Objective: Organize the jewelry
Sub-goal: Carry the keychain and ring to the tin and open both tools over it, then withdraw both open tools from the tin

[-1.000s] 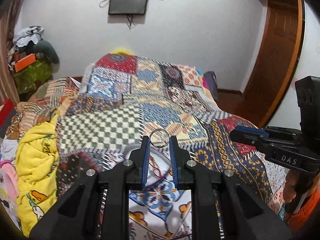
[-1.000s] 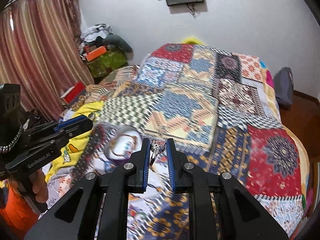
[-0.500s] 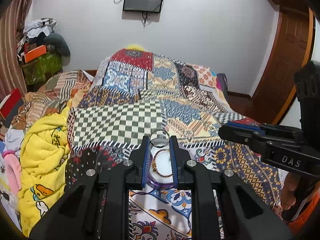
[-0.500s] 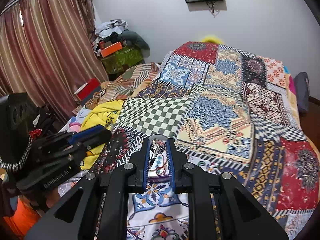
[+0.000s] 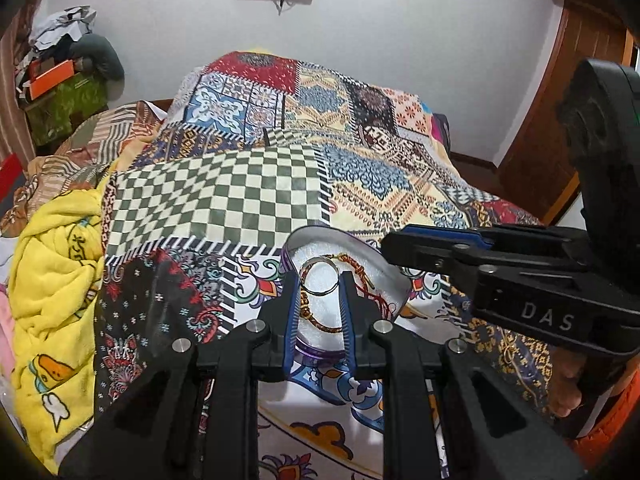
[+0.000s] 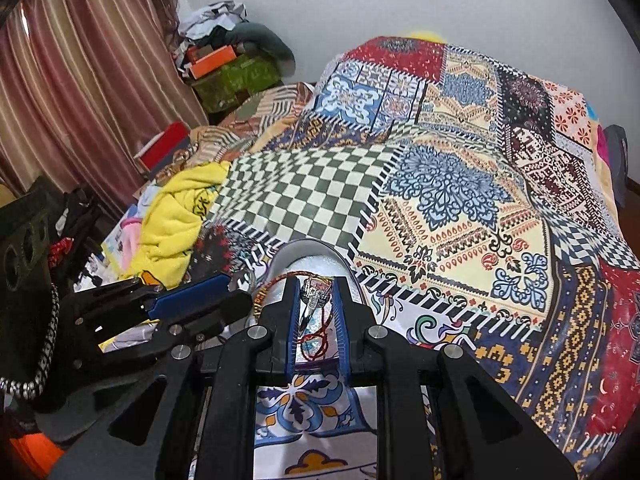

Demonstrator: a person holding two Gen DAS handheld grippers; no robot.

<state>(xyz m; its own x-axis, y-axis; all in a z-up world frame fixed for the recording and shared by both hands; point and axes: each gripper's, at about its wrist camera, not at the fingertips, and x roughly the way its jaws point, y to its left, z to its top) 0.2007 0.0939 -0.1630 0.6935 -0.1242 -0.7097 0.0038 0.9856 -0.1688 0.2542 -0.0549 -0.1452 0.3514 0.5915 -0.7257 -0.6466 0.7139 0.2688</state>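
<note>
A round purple-rimmed jewelry tin (image 5: 390, 270) with white lining sits on the patchwork bedspread; it also shows in the right wrist view (image 6: 310, 250). A red-and-gold cord bracelet (image 5: 362, 276) lies in it. My left gripper (image 5: 320, 280) is shut on a plain silver ring (image 5: 308, 290), held just over the tin. My right gripper (image 6: 316, 294) is shut on an ornate silver ring (image 6: 316, 290) with a stone, also over the tin. The right gripper reaches in from the right in the left wrist view (image 5: 436, 248).
A yellow blanket (image 5: 52, 280) is bunched at the left. The patchwork bedspread (image 6: 460, 184) covers the bed. Boxes and clothes (image 6: 224, 64) pile up by the curtain. A wooden door (image 5: 560, 120) is at the right.
Both grippers have moved down and forward with their rings, so that they now hang right over the tin. The tin looks larger and closer.
</note>
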